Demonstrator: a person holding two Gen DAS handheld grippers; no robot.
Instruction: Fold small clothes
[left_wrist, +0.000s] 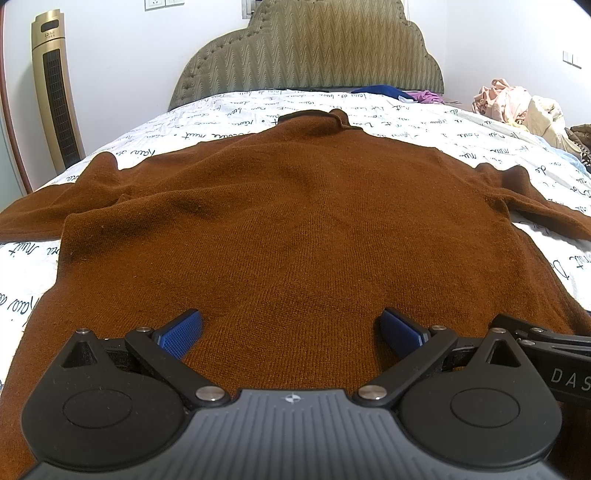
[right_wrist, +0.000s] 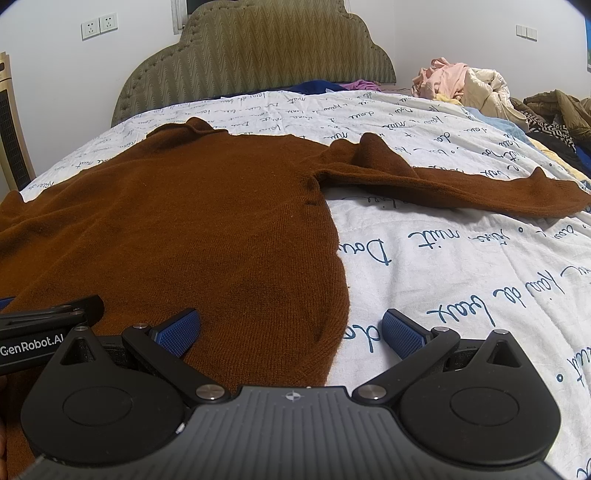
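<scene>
Left gripper (left_wrist: 291, 330) spread over sweater (left_wrist: 295, 221) hem, right gripper (right_wrist: 291, 330) spread straddling its side edge, sleeve (right_wrist: 461, 188) at 2 o'clock, spread flat for folding

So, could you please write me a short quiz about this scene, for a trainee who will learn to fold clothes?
1. True or false: the brown sweater lies spread flat on the bed, sleeves out to the sides.
2. Which hand-held gripper has its open jaws across the sweater's side edge? A) left hand-held gripper B) right hand-held gripper
3. Fill in: beyond the sweater's collar stands the padded ____.

Key
1. True.
2. B; one pad is over the knit, the other over the printed quilt.
3. headboard.
</scene>
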